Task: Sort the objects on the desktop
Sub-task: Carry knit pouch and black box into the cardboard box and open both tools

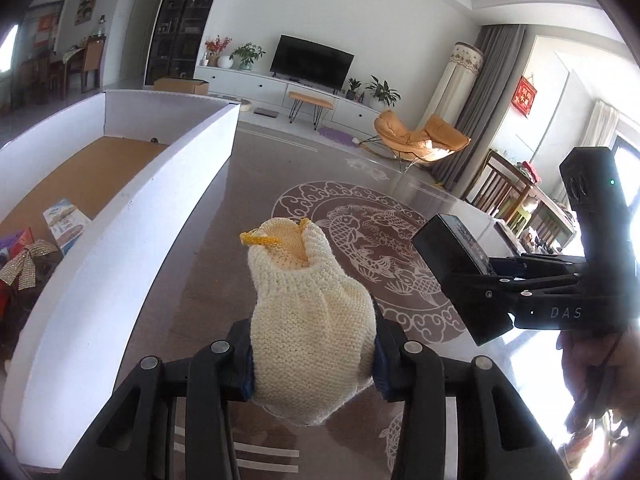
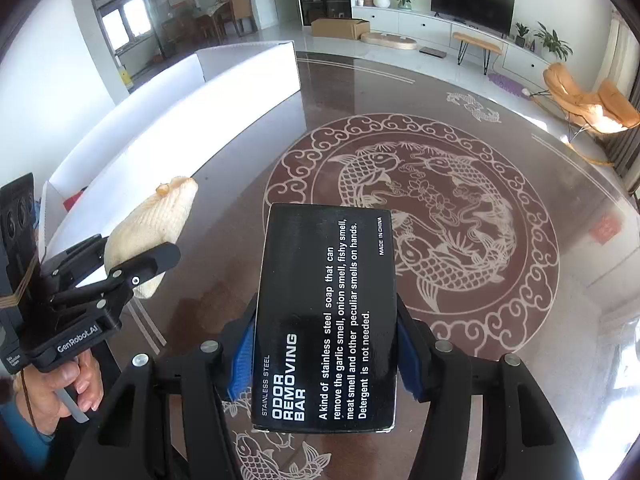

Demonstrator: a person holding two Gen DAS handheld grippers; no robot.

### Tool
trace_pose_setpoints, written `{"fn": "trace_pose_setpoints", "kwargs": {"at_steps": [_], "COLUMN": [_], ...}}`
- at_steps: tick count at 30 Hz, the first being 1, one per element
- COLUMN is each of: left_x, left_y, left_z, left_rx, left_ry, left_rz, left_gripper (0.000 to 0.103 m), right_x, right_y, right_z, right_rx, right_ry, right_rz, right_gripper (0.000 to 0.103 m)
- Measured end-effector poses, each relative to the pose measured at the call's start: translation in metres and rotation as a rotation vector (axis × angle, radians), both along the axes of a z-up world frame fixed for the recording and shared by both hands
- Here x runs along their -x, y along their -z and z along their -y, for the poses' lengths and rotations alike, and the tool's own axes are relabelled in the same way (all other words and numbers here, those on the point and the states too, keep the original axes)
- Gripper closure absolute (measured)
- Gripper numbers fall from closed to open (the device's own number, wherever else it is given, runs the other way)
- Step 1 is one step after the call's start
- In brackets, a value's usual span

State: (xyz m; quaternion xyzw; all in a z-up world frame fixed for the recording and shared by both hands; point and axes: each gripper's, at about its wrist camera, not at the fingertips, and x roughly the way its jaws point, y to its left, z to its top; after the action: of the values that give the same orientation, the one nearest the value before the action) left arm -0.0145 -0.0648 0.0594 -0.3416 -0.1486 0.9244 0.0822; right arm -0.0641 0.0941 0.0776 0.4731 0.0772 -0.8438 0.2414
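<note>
A: We have the left gripper (image 1: 314, 364) clamped on the knitted pouch (image 1: 308, 320), held above the glass table (image 1: 192, 280), long axis pointing away.

B: Our right gripper (image 2: 326, 354) pinches the black box (image 2: 326, 316), lengthwise forward.

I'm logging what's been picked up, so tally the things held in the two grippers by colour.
Cream: 1, the knitted glove in the left gripper
Black: 1, the soap box in the right gripper
Total: 2
</note>
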Motion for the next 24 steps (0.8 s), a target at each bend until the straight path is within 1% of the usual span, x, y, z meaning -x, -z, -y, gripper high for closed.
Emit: {"fn": "trace_pose_setpoints", "kwargs": {"at_steps": [2, 5, 7, 9, 10, 12, 15, 16, 17, 19, 20, 21, 22, 23, 24], "left_x": [-0.004, -0.002, 0.004, 0.014, 0.02, 0.028, 0.037, 0.04, 0.045, 0.045, 0.044, 0.039, 0.035, 0.033, 0.028], "left_y": [-0.028, -0.063, -0.073, -0.071, -0.065, -0.051, -0.025, -0.016, -0.006, 0.011, 0.015, 0.02, 0.02, 0.02, 0.017], "left_z": [0.026, 0.079, 0.121, 0.163, 0.185, 0.22, 0.255, 0.262, 0.267, 0.272, 0.274, 0.275, 0.273, 0.269, 0.268], "left_rx": [-0.026, 0.004, 0.04, 0.057, 0.06, 0.082, 0.119, 0.125, 0.133, 0.154, 0.162, 0.166, 0.169, 0.176, 0.194], "left_ry": [-0.046, -0.149, -0.233, -0.308, -0.338, -0.397, -0.444, -0.448, -0.452, -0.476, -0.483, -0.486, -0.484, -0.484, -0.489], "left_rz": [-0.026, -0.039, -0.018, 0.037, 0.073, 0.145, 0.249, 0.284, 0.323, 0.384, 0.399, 0.4, 0.39, 0.375, 0.355], "left_gripper": [0.06, 0.06, 0.06, 0.06, 0.06, 0.06, 0.059, 0.058, 0.055, 0.052, 0.049, 0.044, 0.042, 0.035, 0.028], "right_x": [0.01, 0.025, 0.029, 0.034, 0.038, 0.042, 0.039, 0.034, 0.026, 0.011, 0.004, -0.001, -0.003, -0.005, -0.005], "right_y": [-0.02, -0.052, -0.071, -0.082, -0.084, -0.078, -0.048, -0.035, -0.022, 0.001, 0.01, 0.016, 0.018, 0.018, 0.015], "right_z": [0.023, 0.074, 0.116, 0.16, 0.183, 0.228, 0.288, 0.304, 0.318, 0.339, 0.346, 0.349, 0.349, 0.346, 0.341], "right_rx": [0.024, 0.068, 0.101, 0.13, 0.143, 0.153, 0.112, 0.084, 0.048, -0.037, -0.071, -0.082, -0.083, -0.081, -0.079], "right_ry": [-0.026, -0.094, -0.15, -0.208, -0.235, -0.296, -0.405, -0.445, -0.486, -0.543, -0.561, -0.576, -0.579, -0.57, -0.555], "right_rz": [-0.026, -0.08, -0.12, -0.144, -0.141, -0.098, 0.01, 0.047, 0.075, 0.1, 0.105, 0.11, 0.11, 0.097, 0.076], "right_gripper": [0.044, 0.044, 0.044, 0.044, 0.044, 0.044, 0.044, 0.044, 0.044, 0.043, 0.042, 0.04, 0.028, 0.015, 0.011]}}
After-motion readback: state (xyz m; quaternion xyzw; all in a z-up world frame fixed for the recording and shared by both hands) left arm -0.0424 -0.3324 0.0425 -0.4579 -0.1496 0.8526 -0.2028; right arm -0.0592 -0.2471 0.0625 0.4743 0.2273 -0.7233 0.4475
